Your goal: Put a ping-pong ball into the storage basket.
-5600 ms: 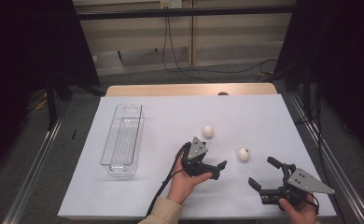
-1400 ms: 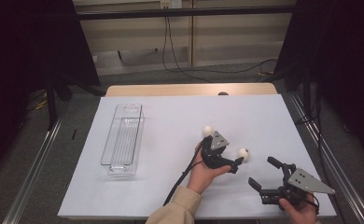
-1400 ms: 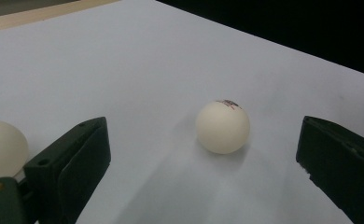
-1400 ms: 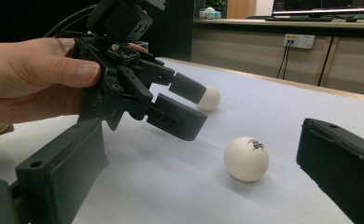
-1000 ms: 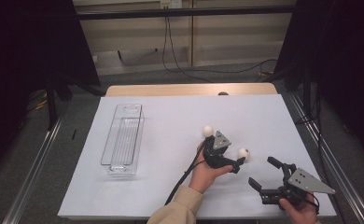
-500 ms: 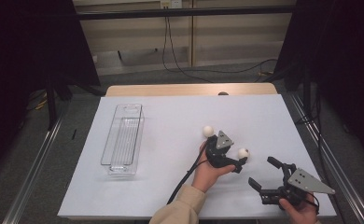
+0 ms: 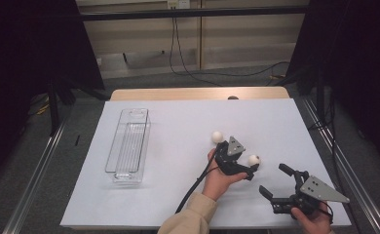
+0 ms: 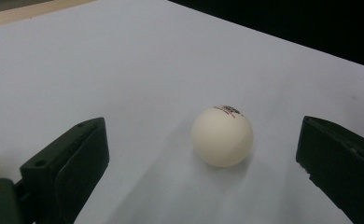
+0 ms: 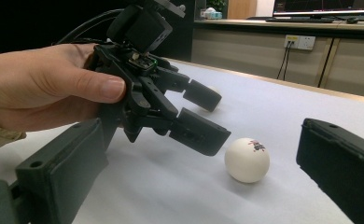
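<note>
High view shows us the white worktop [image 7: 178,141] with our left claw [image 7: 249,168] just right of the frame's centre, its jaws spread and pointing toward the right, with a ping-pong ball [image 7: 254,159] sitting at their tips. A second ping-pong ball [image 7: 217,136] lies up and to the left of that claw, near it but apart. In the lower right corner we hold the right claw [image 7: 271,183], its jaws spread wide and aimed up and left toward the left one, well short of either ball. A clear plastic tray [image 7: 128,141] stands in the left half of the frame, well apart from both claws. In the left gripper view we see the ping-pong ball [image 8: 222,136] resting on the worktop between the two spread jaws, right of centre, touching neither; it carries a small red and black print on top. In the right gripper view the left claw [image 9: 203,116] hangs at centre frame, gripped by our left hand [image 9: 45,88] at the left, and the printed ball [image 9: 247,159] sits on the worktop just below and right of its nearer jaw; whether they touch we cannot tell. The right claw's own jaws stand far apart at the bottom corners.
</note>
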Demonstrator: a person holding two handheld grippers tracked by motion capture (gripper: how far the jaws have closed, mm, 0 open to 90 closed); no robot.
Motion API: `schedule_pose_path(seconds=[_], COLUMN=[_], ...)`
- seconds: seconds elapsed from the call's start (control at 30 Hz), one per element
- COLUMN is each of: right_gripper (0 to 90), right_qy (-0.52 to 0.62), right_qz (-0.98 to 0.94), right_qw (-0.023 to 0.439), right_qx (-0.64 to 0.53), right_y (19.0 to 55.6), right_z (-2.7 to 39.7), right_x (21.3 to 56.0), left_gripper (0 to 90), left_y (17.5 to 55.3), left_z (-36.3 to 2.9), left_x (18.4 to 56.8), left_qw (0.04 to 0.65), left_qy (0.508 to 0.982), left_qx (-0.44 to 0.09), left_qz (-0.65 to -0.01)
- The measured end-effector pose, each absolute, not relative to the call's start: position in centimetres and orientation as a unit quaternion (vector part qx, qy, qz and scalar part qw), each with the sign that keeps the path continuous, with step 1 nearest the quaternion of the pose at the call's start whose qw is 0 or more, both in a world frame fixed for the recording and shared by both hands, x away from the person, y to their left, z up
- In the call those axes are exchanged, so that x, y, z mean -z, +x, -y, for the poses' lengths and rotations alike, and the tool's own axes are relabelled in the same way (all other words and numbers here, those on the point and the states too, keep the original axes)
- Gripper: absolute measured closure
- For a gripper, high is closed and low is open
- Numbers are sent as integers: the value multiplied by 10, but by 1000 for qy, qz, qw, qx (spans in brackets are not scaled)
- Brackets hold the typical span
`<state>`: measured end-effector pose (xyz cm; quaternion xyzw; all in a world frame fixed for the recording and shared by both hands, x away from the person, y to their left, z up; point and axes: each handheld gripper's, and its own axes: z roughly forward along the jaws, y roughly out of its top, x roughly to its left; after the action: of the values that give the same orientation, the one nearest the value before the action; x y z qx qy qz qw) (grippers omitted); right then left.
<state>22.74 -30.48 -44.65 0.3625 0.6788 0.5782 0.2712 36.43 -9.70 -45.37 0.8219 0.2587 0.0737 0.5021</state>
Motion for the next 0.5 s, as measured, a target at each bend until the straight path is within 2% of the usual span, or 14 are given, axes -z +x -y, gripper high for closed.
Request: schedule_pose_path(seconds=[0.5], right_gripper=[9], right_qy=[361], right_qz=[-680], right_qw=[273], right_qx=[-577], right_y=[227], right_z=[305], right_x=[446], left_gripper=[58], left_y=[366], left_z=[107], left_x=[452], left_qw=[482], left_qy=[836], left_qx=[-77], left_qz=[-252])
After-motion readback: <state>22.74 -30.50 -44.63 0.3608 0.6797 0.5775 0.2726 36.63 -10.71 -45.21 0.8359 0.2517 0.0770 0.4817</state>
